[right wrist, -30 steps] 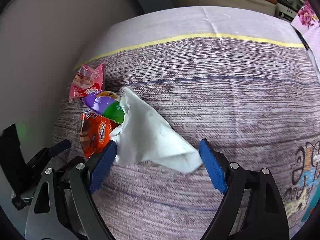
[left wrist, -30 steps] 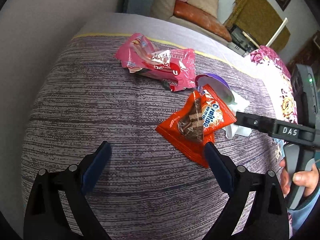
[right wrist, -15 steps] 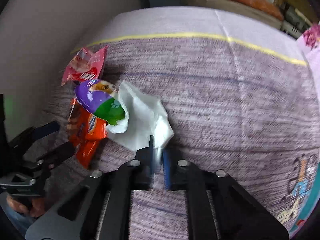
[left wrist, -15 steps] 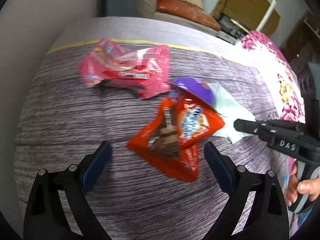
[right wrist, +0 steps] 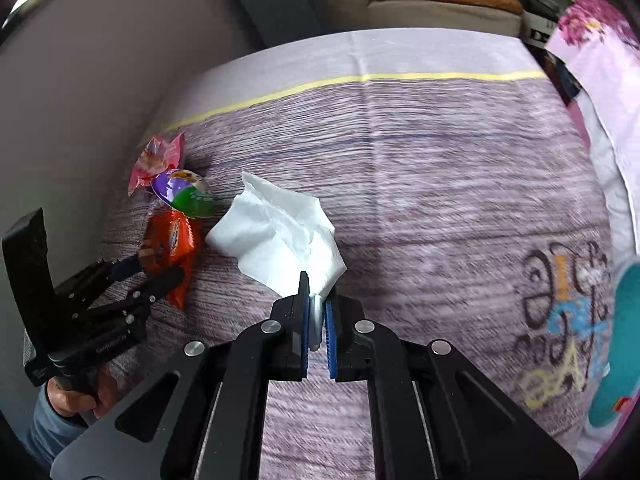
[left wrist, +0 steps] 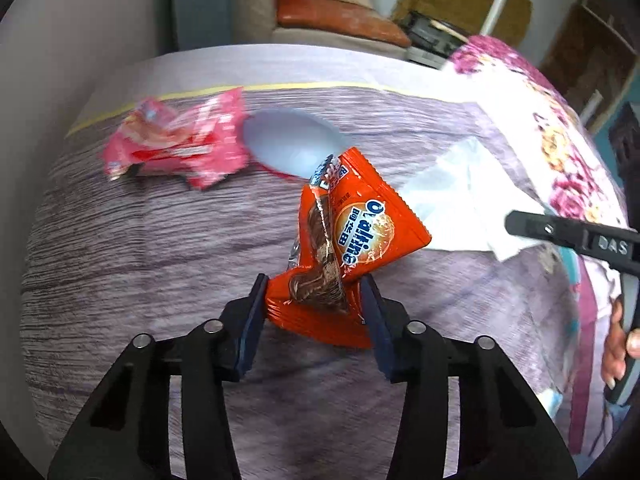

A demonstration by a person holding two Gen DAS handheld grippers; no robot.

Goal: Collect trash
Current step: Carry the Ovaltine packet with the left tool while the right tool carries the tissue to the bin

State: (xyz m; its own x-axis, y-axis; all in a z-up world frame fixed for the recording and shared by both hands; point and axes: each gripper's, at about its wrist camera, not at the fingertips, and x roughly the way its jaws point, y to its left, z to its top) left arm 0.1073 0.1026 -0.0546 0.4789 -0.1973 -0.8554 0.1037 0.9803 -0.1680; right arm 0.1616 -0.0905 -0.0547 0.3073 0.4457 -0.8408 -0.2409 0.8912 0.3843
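Note:
An orange snack wrapper (left wrist: 360, 224) lies on the striped bedcover. My left gripper (left wrist: 313, 300) has it between its jaws, which are closing, and both blue pads touch its crumpled lower end. The right wrist view shows the same grip, left gripper (right wrist: 156, 264) on orange wrapper (right wrist: 172, 240). A white tissue (right wrist: 280, 232) is pinched by one corner in my right gripper (right wrist: 316, 292), which is shut. Behind lie a pink wrapper (left wrist: 176, 144) and a purple-green egg-shaped shell (right wrist: 186, 194).
The purple striped bedcover (right wrist: 440, 180) ends at a yellow line at the back. A floral quilt (left wrist: 560, 140) lies along the right, a grey wall rises on the left. Sofa cushions (left wrist: 340, 24) stand beyond the bed. A hand (left wrist: 616, 340) holds the right gripper's handle.
The left gripper moved up to the orange wrapper and its wide jaws closed onto it. The right gripper shut on the tissue's corner and pulled it away from the egg-shaped shell.

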